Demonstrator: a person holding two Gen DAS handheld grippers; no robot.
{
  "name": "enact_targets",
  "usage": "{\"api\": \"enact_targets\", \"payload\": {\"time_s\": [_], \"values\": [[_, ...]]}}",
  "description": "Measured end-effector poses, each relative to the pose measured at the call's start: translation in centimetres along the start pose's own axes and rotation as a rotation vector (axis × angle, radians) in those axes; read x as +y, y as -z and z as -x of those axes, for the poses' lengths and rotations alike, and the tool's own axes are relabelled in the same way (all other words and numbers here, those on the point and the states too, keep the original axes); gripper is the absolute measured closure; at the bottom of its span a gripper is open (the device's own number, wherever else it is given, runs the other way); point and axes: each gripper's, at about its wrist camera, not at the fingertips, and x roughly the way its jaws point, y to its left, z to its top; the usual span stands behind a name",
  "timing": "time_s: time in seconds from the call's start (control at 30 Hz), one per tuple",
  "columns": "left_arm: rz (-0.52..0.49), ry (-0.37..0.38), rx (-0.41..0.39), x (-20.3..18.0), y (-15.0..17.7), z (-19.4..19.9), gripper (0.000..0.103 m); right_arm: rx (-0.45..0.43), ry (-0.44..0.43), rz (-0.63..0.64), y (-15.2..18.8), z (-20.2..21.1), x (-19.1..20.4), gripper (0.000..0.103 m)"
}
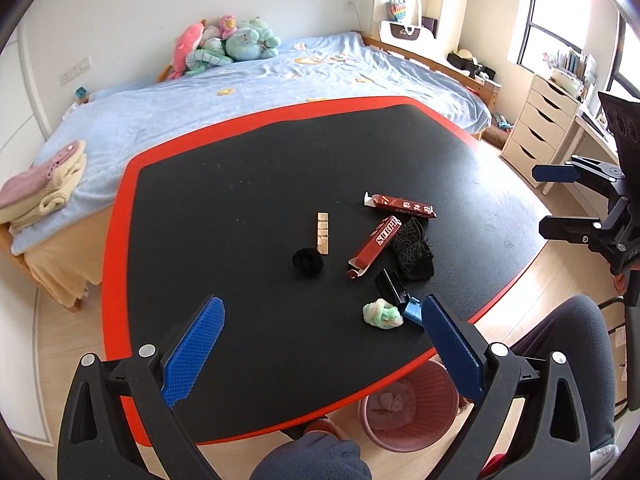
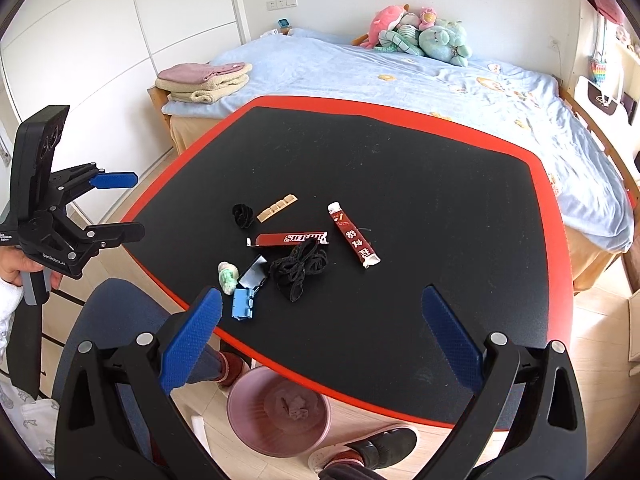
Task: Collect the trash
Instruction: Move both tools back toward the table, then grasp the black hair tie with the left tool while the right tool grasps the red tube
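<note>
A: Start with the big things. What's there?

B: A black table (image 2: 400, 168) with a red rim, pushed up to a bed (image 2: 400, 80). A pink bin (image 2: 248, 432) stands on the floor under the table's near edge, with some crumpled paper already in it.

A: And the trash?

B: All bunched toward the near side of the table. A long red box (image 1: 404, 205) lies farthest out; a second red box (image 1: 375, 248) lies aslant beside a tangled black net (image 1: 412, 250), touching it. Then a wooden strip (image 1: 323, 233), a black lump (image 1: 307, 262), a black clip (image 1: 390, 285), a small blue box (image 1: 412, 310) and a pale green wad (image 1: 382, 312).

A: The grippers?

B: Both spread wide and empty. The left gripper (image 1: 320, 344) hangs above the near edge; the right gripper (image 2: 320, 332) hovers likewise, off to the other side.

A: Which one goes first, you'd guess?

B: Likely the left. The wad and the blue box sit just ahead of it, almost against its right-hand finger, so they're off-centre: it would need to shift right to straddle either. The blue box's long side runs roughly along the fingers, so closing across its narrow width looks workable. The bin is directly below for the drop.
</note>
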Motion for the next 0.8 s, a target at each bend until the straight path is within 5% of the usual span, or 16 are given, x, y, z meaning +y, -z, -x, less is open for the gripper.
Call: {"api": "enact_targets", "payload": {"time_s": [0.67, 0.8], "values": [[-0.050, 0.035, 0.178, 2.3, -2.4, -8.9, 0.008, 0.190, 0.017, 0.138, -3.1, -11.2, -3.2, 0.005], [-0.055, 0.041, 0.195, 2.5, -2.4, -10.1, 0.008, 0.212, 0.011, 0.148, -3.2, -12.6, -3.7, 0.019]]}}
